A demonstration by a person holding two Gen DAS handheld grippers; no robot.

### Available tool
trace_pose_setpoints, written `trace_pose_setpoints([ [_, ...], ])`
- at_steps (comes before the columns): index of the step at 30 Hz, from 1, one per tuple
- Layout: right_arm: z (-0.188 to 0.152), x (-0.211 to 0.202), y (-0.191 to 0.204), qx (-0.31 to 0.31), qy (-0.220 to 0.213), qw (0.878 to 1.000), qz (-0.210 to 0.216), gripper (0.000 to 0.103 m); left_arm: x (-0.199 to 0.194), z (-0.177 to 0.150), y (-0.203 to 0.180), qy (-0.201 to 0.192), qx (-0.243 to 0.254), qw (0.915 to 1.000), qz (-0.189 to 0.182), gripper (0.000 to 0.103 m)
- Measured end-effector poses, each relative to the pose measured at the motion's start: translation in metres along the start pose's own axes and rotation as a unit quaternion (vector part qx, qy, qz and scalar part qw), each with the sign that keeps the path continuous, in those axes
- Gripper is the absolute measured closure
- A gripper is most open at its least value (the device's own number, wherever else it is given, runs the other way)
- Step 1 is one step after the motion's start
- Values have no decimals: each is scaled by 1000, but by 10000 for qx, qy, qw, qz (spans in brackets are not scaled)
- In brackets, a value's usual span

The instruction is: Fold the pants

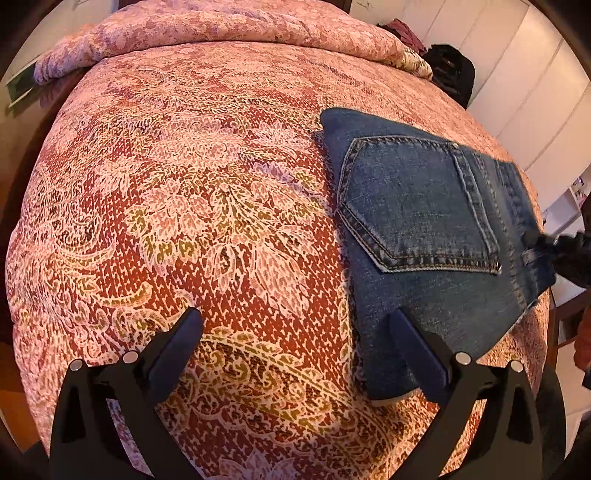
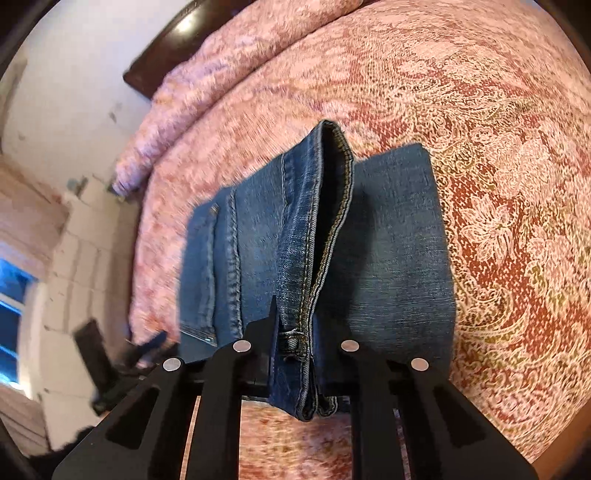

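The blue jeans (image 1: 424, 221) lie folded on the bed, back pocket up, at the right of the left wrist view. My left gripper (image 1: 295, 325) is open and empty, its right finger (image 1: 413, 347) over the jeans' near edge, its left finger over the bedspread. In the right wrist view my right gripper (image 2: 295, 332) is shut on the hem ends of the jeans' legs (image 2: 306, 277), held up over the folded jeans (image 2: 391, 240). The gloved right hand (image 1: 561, 251) shows at the jeans' waistband edge in the left wrist view.
The bed is covered by a red and pink paisley bedspread (image 1: 184, 203), with a rolled pink blanket (image 1: 221, 29) at the head. Dark clothes (image 1: 447, 66) lie at the far right. White wardrobe doors (image 1: 517, 92) stand beyond the bed.
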State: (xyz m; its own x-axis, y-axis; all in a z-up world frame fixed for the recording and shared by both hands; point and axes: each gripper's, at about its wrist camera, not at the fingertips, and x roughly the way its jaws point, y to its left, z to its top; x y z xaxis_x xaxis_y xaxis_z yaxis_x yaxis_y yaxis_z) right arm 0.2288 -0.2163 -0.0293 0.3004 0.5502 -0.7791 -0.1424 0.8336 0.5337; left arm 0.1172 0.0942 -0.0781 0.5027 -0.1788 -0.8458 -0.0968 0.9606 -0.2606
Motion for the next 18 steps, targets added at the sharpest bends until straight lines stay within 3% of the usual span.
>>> trace_pose_setpoints([
  [3,3,-11,1,139,-178,9995,236,89,-8,4,4,40,-137,9997,-210,2],
  [6,7,-20,3,126,-313,9990,287,89,-30,9,2,-321,-54,9991,-271,2],
  [8,7,-23,-2,165,-366,9988,270,89,-40,14,-2,-496,26,9982,-328,2],
  [12,3,-25,-27,428,-421,9981,127,89,-45,24,-14,-484,168,9977,-453,2],
  [18,-10,-12,-59,746,-314,9966,-141,89,-29,34,-39,-169,709,9970,270,2],
])
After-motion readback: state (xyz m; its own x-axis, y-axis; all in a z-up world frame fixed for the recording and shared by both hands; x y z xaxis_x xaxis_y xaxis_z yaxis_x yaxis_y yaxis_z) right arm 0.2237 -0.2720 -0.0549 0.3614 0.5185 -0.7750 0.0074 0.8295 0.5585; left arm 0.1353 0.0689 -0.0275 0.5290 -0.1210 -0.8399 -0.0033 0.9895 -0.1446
